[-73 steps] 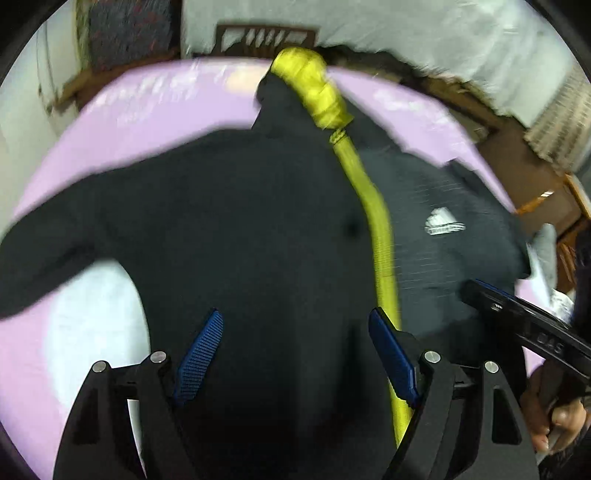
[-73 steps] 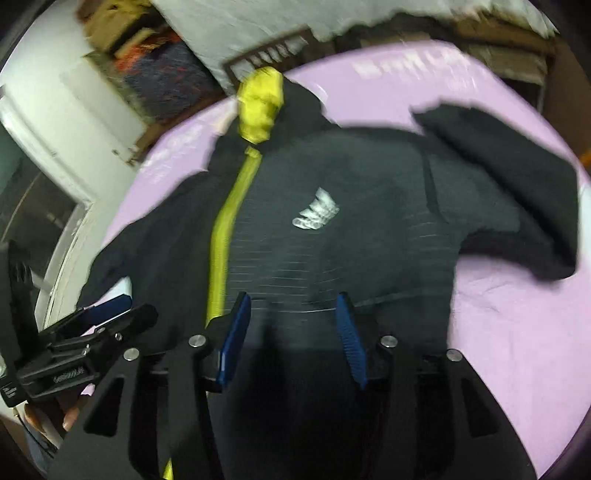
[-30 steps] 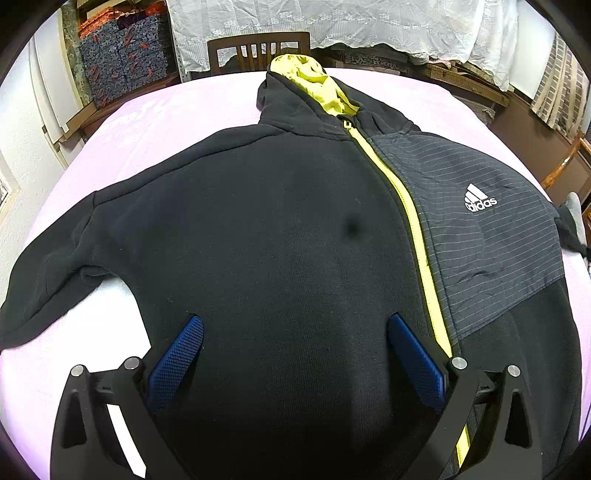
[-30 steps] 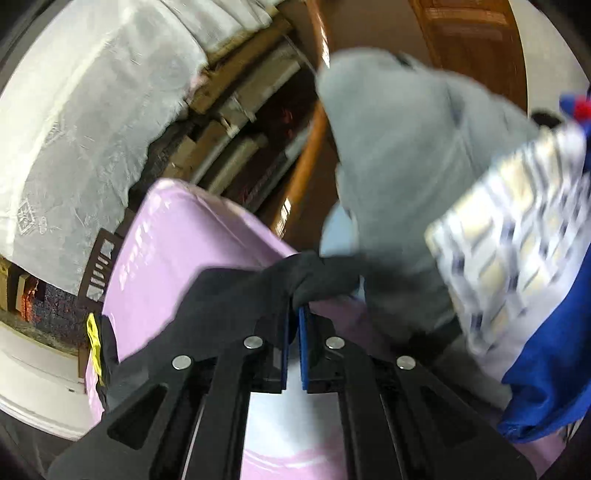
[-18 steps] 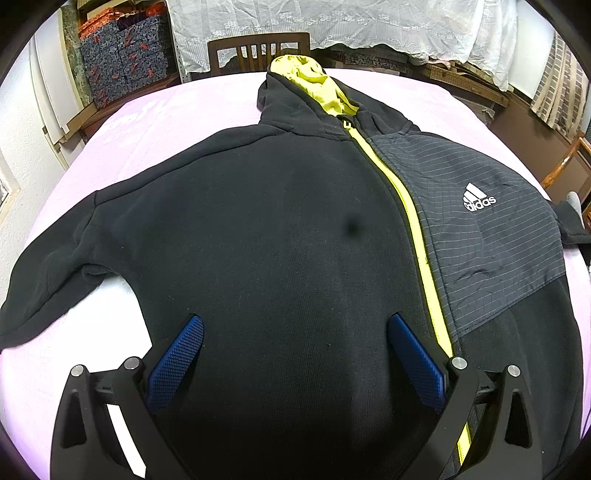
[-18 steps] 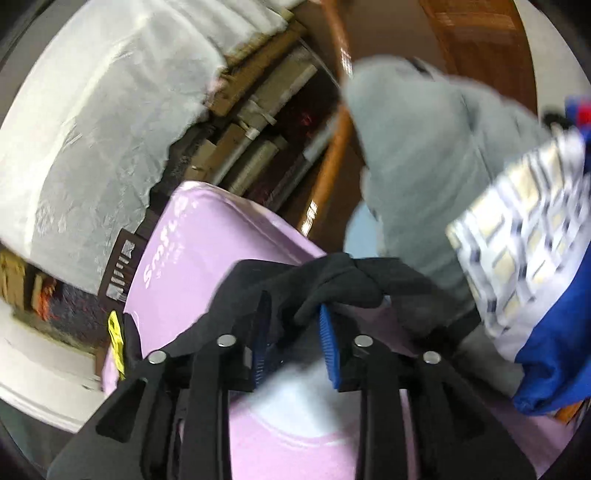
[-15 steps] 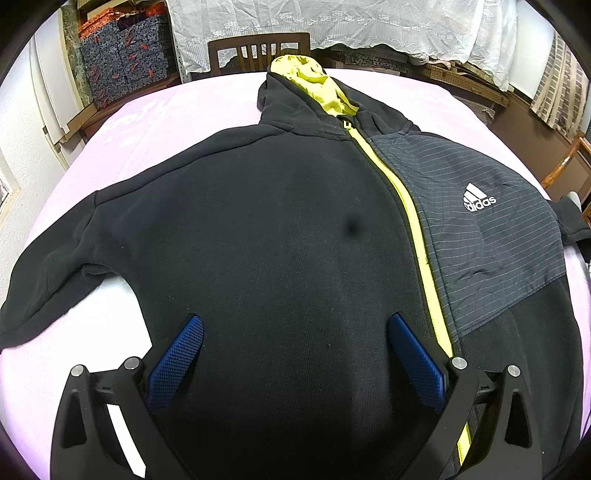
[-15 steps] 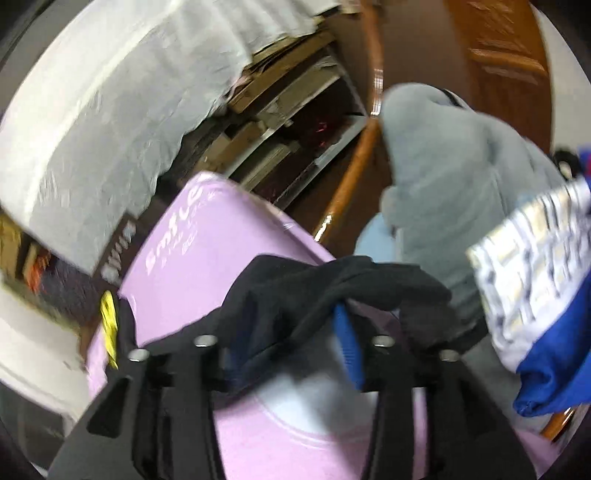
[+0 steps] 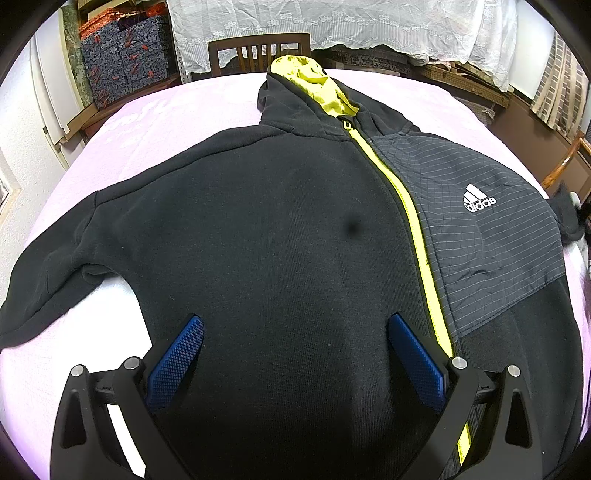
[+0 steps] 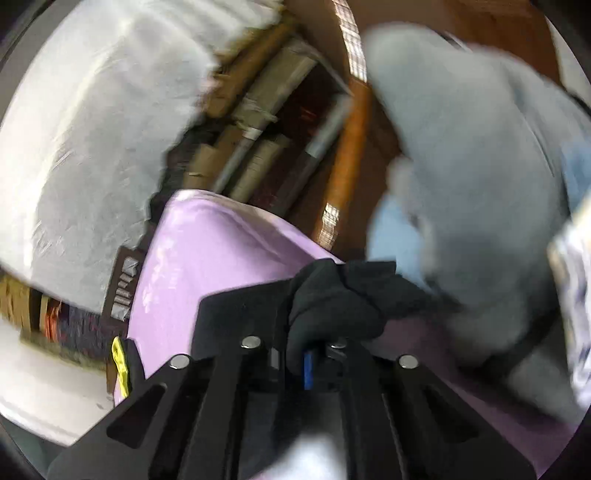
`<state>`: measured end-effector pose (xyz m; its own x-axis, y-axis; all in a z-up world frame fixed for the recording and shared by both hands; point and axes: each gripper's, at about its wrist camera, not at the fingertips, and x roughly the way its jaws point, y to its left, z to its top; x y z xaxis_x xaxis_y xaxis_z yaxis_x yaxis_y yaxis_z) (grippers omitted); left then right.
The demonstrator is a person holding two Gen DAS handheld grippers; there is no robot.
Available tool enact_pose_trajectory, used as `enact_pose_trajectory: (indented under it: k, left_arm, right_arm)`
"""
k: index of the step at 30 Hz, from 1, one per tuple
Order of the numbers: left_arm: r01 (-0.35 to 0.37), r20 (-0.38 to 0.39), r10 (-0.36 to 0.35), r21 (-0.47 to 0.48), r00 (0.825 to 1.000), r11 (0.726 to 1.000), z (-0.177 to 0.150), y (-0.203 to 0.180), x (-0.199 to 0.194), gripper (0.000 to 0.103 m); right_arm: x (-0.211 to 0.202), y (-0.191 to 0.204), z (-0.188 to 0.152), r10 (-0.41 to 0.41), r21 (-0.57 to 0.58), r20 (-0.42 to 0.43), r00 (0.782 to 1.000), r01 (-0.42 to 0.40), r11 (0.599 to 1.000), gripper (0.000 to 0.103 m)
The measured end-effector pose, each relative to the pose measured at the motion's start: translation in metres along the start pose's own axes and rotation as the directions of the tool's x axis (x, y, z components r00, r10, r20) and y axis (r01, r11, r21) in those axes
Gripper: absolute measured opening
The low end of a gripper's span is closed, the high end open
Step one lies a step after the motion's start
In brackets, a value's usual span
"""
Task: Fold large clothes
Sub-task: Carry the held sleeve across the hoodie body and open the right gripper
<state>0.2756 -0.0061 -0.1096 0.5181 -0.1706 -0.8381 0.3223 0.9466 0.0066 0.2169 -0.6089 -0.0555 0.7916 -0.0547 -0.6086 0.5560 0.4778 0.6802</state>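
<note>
A black hoodie with a yellow zip and a white logo lies face up on the lilac-covered table, hood at the far end. Its left sleeve spreads out over the cloth. My left gripper is open and empty, hovering above the hoodie's lower front. My right gripper is shut on the black cuff of the right sleeve at the table's right edge; the frame is blurred. The sleeve end also shows at the right edge of the left wrist view.
A wooden chair stands behind the table's far end, under a white lace cloth. Patterned boxes stack at the far left. A pile of grey and checked clothes lies just past the held cuff, beside a wooden rail.
My right gripper opened around the sleeve cuff, then closed on it again deeper in. The left gripper and the hoodie body have stayed still.
</note>
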Motion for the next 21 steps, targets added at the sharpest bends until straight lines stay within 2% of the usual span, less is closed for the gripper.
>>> enact_pose_trajectory:
  k: [2,3,4,5,7,10,12,16,21]
  left_arm:
    - [0.0,0.0,0.0,0.0,1.0,1.0,0.0,0.0,0.0,0.1]
    - [0.0,-0.001,0.0,-0.001,1.0,1.0,0.001,0.0,0.0,0.1]
    - [0.0,-0.001,0.0,-0.003,1.0,1.0,0.001,0.0,0.0,0.1]
    - [0.0,-0.001,0.0,-0.005,1.0,1.0,0.001,0.0,0.0,0.1]
    - [-0.002,0.0,0.002,-0.005,1.0,1.0,0.001,0.0,0.0,0.1]
    - [-0.004,0.0,0.004,-0.005,1.0,1.0,0.002,0.0,0.0,0.1]
    - [-0.004,0.001,0.004,-0.006,1.0,1.0,0.002,0.0,0.001,0.1]
    - [-0.003,0.001,0.003,-0.005,1.0,1.0,0.002,0.0,0.001,0.1]
    - [0.003,-0.002,-0.003,-0.007,1.0,1.0,0.002,0.001,0.0,0.1]
  right_arm:
    - [-0.025,0.025,0.01,0.113,-0.041,0.068,0.991,-0.111,0.993,0.004]
    - [-0.05,0.039,0.016,0.166,-0.106,0.143,0.976,-0.152,0.983,0.004]
    - [-0.06,0.043,0.018,0.151,-0.148,0.18,0.972,-0.125,0.981,0.004]
    - [-0.063,0.04,0.02,0.085,-0.179,0.194,0.977,-0.05,0.983,0.004]
    - [-0.052,0.012,0.021,-0.035,-0.14,0.153,0.988,0.056,0.989,0.004]
    - [-0.034,-0.029,0.014,-0.092,-0.059,0.042,0.995,0.094,0.994,0.005]
    - [-0.019,-0.04,0.009,-0.144,-0.045,-0.019,0.989,0.143,0.989,0.005]
    - [-0.011,-0.054,0.01,-0.097,0.047,-0.044,0.994,0.099,0.994,0.01]
    - [-0.014,-0.06,0.008,-0.077,0.086,-0.032,0.997,0.08,0.993,0.008]
